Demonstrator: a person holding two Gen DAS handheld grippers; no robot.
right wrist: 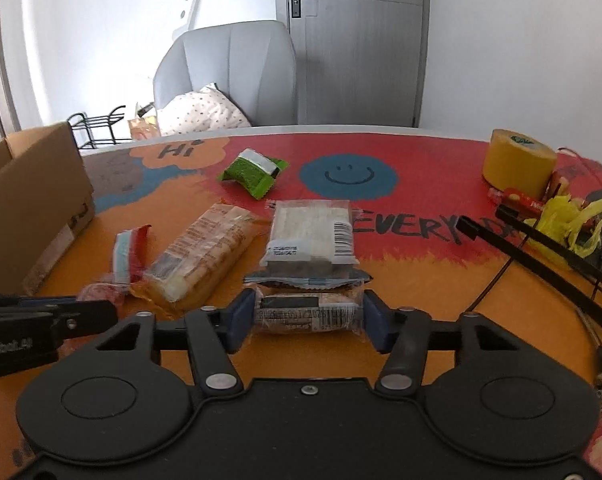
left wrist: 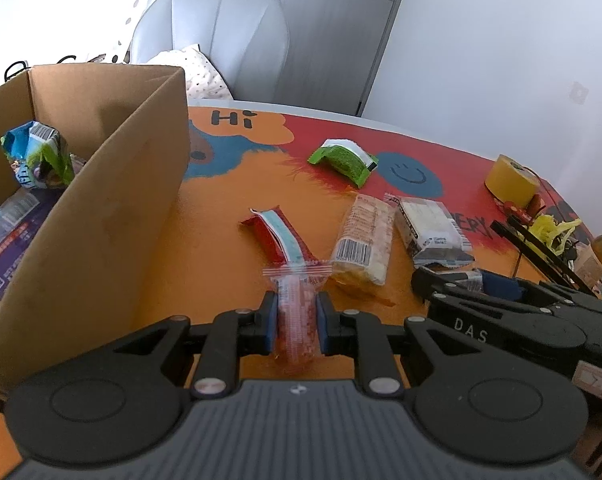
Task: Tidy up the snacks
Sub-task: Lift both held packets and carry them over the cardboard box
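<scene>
Left gripper (left wrist: 297,316) clamps pink snack packet (left wrist: 295,322) above table (left wrist: 205,240)

The cardboard box (left wrist: 101,208) stands as a tall wall at the table's left. A red packet (left wrist: 279,236), a cracker pack (left wrist: 365,240) and a white-filled packet (left wrist: 433,228) crowd the centre. Open tabletop (right wrist: 421,292) lies right of them, bounded by the tape roll (right wrist: 517,162) and black rods (right wrist: 541,244).

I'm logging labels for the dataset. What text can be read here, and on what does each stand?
"Hi": tablecloth, orange cloud.
"EVERY", then cut off: tablecloth.
"DAS": right gripper.
Unreadable: barcodes and print on the snack packs, the purple box in the cardboard box.
</scene>
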